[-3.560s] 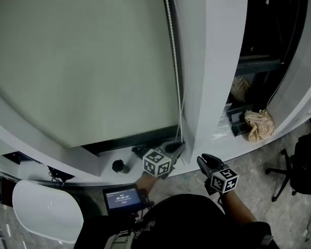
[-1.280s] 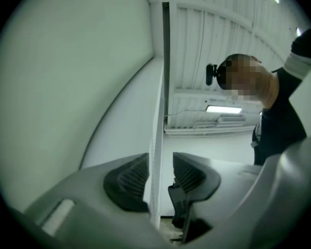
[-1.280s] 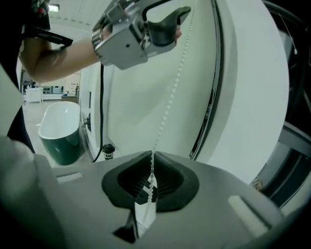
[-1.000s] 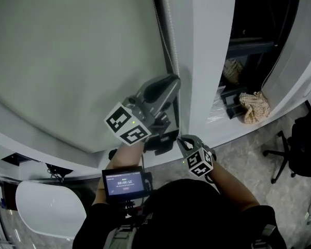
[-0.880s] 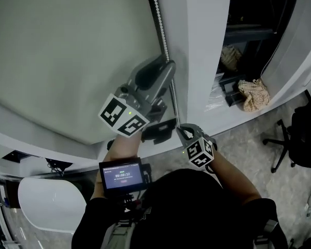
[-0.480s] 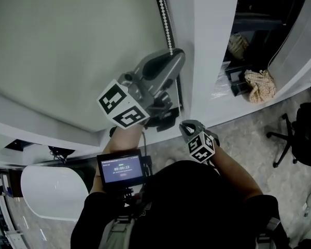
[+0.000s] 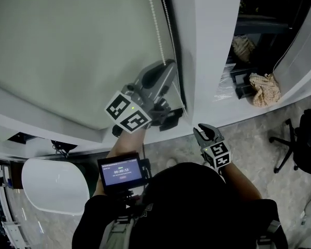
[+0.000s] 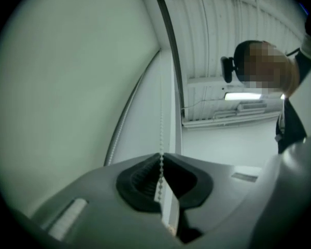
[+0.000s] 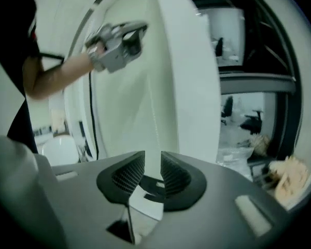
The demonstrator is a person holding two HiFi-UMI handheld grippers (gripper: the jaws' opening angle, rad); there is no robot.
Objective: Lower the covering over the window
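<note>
Roller blind (image 7: 67, 45): pale sheet, fills the window at left.
Bead chain (image 7: 154, 22): hangs along the blind's right edge.
Left gripper (image 7: 169, 66): raised, jaws closed on the bead chain.
Right gripper (image 7: 206, 133): lower right, clear of the chain; jaws just opening, nothing between them.

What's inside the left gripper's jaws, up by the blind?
A thin white bead chain is pinched between the shut jaws of the left gripper. It runs upward beside the blind. Where it goes below the jaws is covered by the gripper's body.
</note>
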